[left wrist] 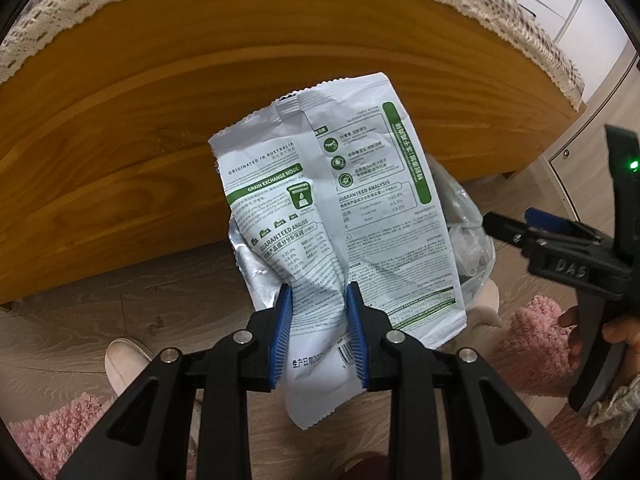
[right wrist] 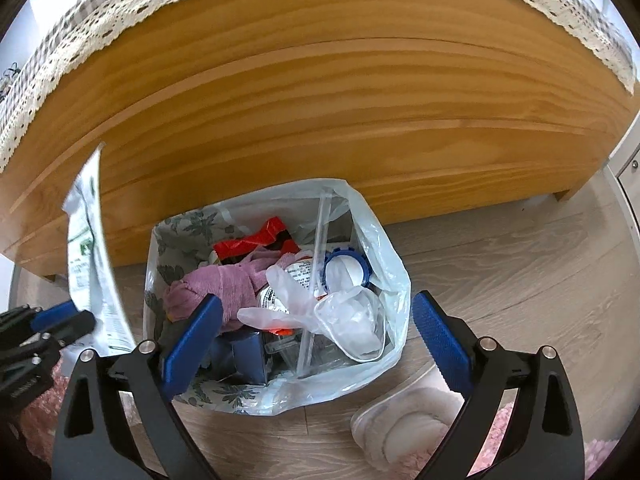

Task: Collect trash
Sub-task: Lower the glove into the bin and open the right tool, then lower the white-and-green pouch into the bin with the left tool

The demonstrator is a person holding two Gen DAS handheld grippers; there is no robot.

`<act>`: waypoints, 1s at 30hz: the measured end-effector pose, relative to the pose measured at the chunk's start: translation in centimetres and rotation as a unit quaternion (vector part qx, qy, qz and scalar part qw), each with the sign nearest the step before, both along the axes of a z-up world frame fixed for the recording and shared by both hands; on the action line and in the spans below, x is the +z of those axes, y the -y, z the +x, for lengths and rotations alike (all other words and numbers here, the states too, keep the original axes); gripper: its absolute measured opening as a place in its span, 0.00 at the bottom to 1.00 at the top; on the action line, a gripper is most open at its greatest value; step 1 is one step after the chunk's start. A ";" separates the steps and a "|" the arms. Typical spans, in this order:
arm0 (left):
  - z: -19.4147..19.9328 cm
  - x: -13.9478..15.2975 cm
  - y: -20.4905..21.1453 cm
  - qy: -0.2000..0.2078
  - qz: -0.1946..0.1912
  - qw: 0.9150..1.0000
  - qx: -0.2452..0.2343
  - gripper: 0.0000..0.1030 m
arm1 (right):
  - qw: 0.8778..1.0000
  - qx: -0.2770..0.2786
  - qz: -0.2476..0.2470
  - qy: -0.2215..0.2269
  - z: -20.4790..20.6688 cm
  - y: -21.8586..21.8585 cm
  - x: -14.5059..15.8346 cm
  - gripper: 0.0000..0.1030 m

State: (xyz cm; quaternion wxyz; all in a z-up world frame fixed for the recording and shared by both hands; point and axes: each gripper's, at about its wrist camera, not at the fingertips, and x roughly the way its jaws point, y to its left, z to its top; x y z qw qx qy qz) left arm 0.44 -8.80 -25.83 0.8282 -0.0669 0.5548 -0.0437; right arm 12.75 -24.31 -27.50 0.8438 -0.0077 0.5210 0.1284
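Blue-padded left claw point(left wrist: 318, 334) is clamped on a crumpled pouch point(left wrist: 340, 216), held left of the lined bin point(right wrist: 276, 292). Right claw point(right wrist: 318, 344) gapes empty above it. Best swing the pouch over the opening before letting go.

Wood-grain plank floor point(right wrist: 500, 264) is running pale grey-brown under everything; a honey-coloured wooden bed frame point(right wrist: 320, 120) is filling the upper half of both views, grain lines running along its side board; a short wooden foot point(right wrist: 566, 194) is propping its right corner off the floor; cream lace trim point(left wrist: 80, 40) is hanging over its top edge; white cabinet front point(left wrist: 560, 160) is showing at the far right; light is falling soft and even.
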 end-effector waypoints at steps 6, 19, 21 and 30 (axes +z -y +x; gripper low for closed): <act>1.2 -1.7 0.8 -0.025 0.017 1.000 -0.008 0.26 | 1.000 -0.006 0.017 0.002 0.3 0.7 0.8 0.89; 4.7 -5.8 3.3 -0.085 0.055 0.995 -0.020 0.32 | 0.998 -0.045 0.046 -0.013 1.3 3.3 0.7 0.89; 5.1 -6.1 3.5 -0.092 0.060 0.994 -0.015 0.34 | 0.997 -0.051 0.054 -0.017 1.4 3.7 0.8 0.89; 5.7 -5.3 3.4 -0.104 0.051 0.993 -0.003 0.43 | 0.995 -0.060 0.071 -0.023 1.6 4.3 0.9 0.89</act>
